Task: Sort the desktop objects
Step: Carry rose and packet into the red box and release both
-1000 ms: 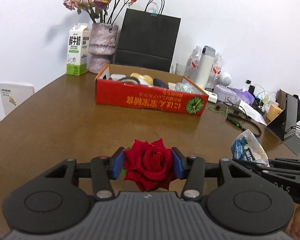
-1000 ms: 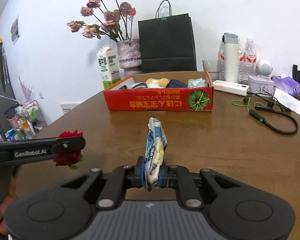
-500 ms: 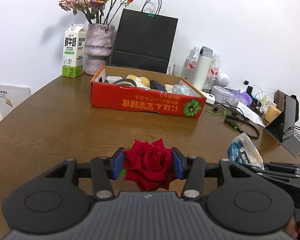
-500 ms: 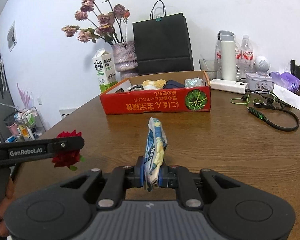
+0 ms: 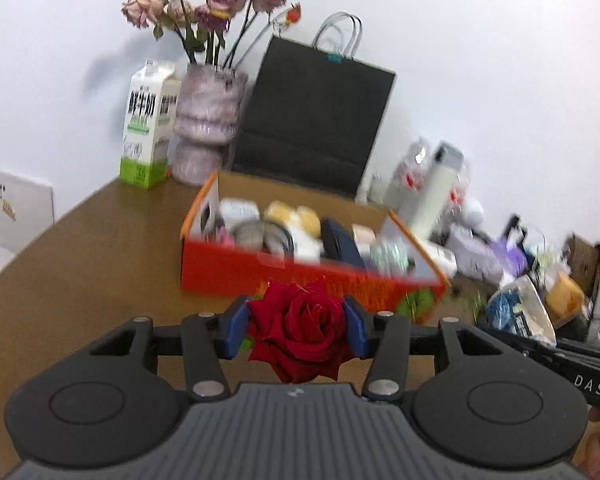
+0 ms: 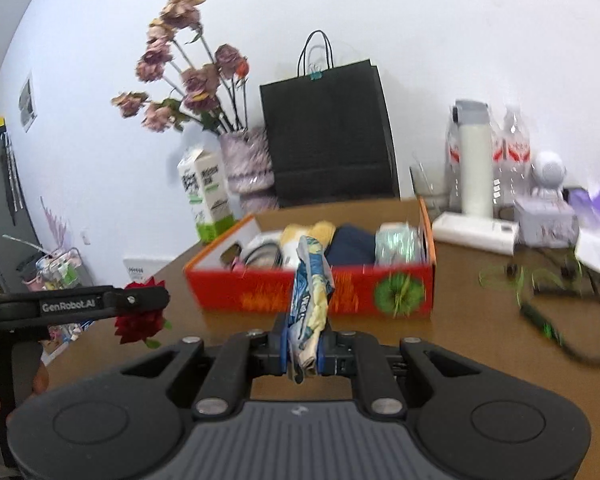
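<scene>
My left gripper (image 5: pixel 296 330) is shut on a red rose (image 5: pixel 300 332), held above the brown table just in front of the red cardboard box (image 5: pixel 260 272). The rose also shows at the left of the right wrist view (image 6: pixel 138 320). My right gripper (image 6: pixel 303 350) is shut on a crumpled blue and yellow snack wrapper (image 6: pixel 308 292), which stands upright before the same box (image 6: pixel 340 292). The wrapper shows at the right of the left wrist view (image 5: pixel 520 312). The box holds several items.
Behind the box stand a black paper bag (image 5: pixel 316 120), a vase of dried roses (image 5: pixel 208 120) and a milk carton (image 5: pixel 148 124). Bottles (image 6: pixel 476 160), a white power strip (image 6: pixel 476 232) and a green cable (image 6: pixel 540 304) lie to the right.
Both grippers have moved forward and up toward the red box, each still holding its object. The box looks much larger and nearer; the frames are motion blurred.
</scene>
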Demonstrator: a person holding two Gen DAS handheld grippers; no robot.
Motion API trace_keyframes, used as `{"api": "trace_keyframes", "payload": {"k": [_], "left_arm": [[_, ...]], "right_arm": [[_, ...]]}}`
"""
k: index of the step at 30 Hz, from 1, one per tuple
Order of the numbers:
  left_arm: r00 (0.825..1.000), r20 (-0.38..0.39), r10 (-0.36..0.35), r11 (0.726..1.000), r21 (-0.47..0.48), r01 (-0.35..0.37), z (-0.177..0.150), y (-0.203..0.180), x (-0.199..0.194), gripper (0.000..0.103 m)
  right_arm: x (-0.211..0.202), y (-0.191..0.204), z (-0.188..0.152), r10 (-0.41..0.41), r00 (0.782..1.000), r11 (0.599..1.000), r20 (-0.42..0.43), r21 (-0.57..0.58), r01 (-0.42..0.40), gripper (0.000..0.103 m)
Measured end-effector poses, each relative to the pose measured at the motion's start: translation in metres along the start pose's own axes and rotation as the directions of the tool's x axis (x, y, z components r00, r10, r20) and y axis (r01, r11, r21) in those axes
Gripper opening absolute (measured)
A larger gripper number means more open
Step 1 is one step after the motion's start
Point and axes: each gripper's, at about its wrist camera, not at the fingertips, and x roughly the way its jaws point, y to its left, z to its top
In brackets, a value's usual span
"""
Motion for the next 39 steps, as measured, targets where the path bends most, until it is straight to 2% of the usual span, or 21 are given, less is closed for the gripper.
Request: {"api": "trace_keyframes", "payload": {"k": [3, 5, 8, 11, 14, 15, 17, 20, 22, 24, 26, 28, 30, 32, 35, 37, 39], "left_arm": [[0.999, 0.031, 0.041, 0.999, 0.013, -0.041, 0.030, 0.001, 0.024, 0.050], [0.998, 0.029, 0.055, 0.996, 0.071, -0.057, 0.048, -0.001, 0.044, 0.051], [0.998, -0.051, 0.040, 0.996, 0.079, -0.036, 0.070, 0.005, 0.091, 0.051], [0.986, -0.158, 0.047, 0.998, 0.055, -0.039, 0.080, 0.017, 0.139, 0.051], [0.965, -0.255, 0.068, 0.997, 0.046, -0.058, 0.080, 0.027, 0.178, 0.051], [0.961, -0.268, 0.072, 0.997, 0.047, -0.062, 0.079, 0.028, 0.186, 0.052], [0.954, -0.287, 0.088, 0.995, 0.061, -0.073, 0.078, 0.029, 0.197, 0.057], [0.950, -0.301, 0.087, 0.993, 0.099, -0.059, 0.080, 0.024, 0.204, 0.069], [0.960, -0.266, 0.091, 0.989, 0.133, -0.057, 0.086, 0.020, 0.199, 0.084], [0.967, -0.231, 0.106, 0.986, 0.147, -0.073, 0.092, 0.018, 0.192, 0.088], [0.965, -0.232, 0.119, 0.987, 0.136, -0.089, 0.099, 0.016, 0.189, 0.091], [0.961, -0.234, 0.145, 0.985, 0.123, -0.118, 0.103, 0.015, 0.187, 0.098], [0.954, -0.253, 0.161, 0.984, 0.122, -0.133, 0.103, 0.014, 0.184, 0.101], [0.948, -0.282, 0.149, 0.984, 0.138, -0.114, 0.098, 0.015, 0.182, 0.102], [0.941, -0.286, 0.183, 0.978, 0.148, -0.146, 0.089, 0.018, 0.169, 0.102], [0.942, -0.278, 0.187, 0.980, 0.124, -0.158, 0.088, 0.021, 0.159, 0.102], [0.943, -0.273, 0.190, 0.981, 0.098, -0.170, 0.088, 0.022, 0.147, 0.102]], "right_arm": [[0.029, -0.008, 0.032, 0.012, 1.000, 1.000, -0.011, 0.016, -0.012, 0.012], [0.053, -0.015, 0.053, 0.026, 0.999, 0.999, -0.034, 0.040, -0.025, 0.012], [0.099, -0.024, 0.076, 0.064, 0.993, 0.995, -0.097, 0.081, -0.056, 0.012], [0.153, -0.030, 0.093, 0.073, 0.982, 0.992, -0.173, 0.110, -0.055, 0.012], [0.196, -0.031, 0.103, 0.073, 0.971, 0.988, -0.227, 0.149, -0.040, 0.018], [0.208, -0.033, 0.104, 0.086, 0.966, 0.984, -0.244, 0.175, -0.043, 0.031], [0.232, -0.033, 0.103, 0.078, 0.954, 0.984, -0.289, 0.174, -0.028, 0.041], [0.252, -0.028, 0.102, -0.015, 0.951, 0.994, -0.308, 0.098, 0.047, 0.042], [0.250, -0.033, 0.105, 0.003, 0.953, 0.990, -0.304, 0.133, 0.039, 0.044], [0.241, -0.036, 0.110, 0.017, 0.960, 0.988, -0.280, 0.152, 0.027, 0.052], [0.234, -0.037, 0.115, -0.017, 0.962, 0.990, -0.273, 0.130, 0.054, 0.058], [0.227, -0.037, 0.120, -0.059, 0.959, 0.992, -0.278, 0.087, 0.087, 0.060], [0.218, -0.041, 0.124, -0.102, 0.952, 0.991, -0.287, 0.057, 0.124, 0.065], [0.207, -0.048, 0.125, -0.137, 0.942, 0.988, -0.305, 0.028, 0.153, 0.083], [0.185, -0.060, 0.121, -0.189, 0.936, 0.982, -0.296, -0.038, 0.186, 0.083], [0.167, -0.069, 0.117, -0.227, 0.932, 0.973, -0.284, -0.034, 0.226, 0.083], [0.151, -0.072, 0.111, -0.230, 0.936, 0.972, -0.267, -0.012, 0.235, 0.083]]}}
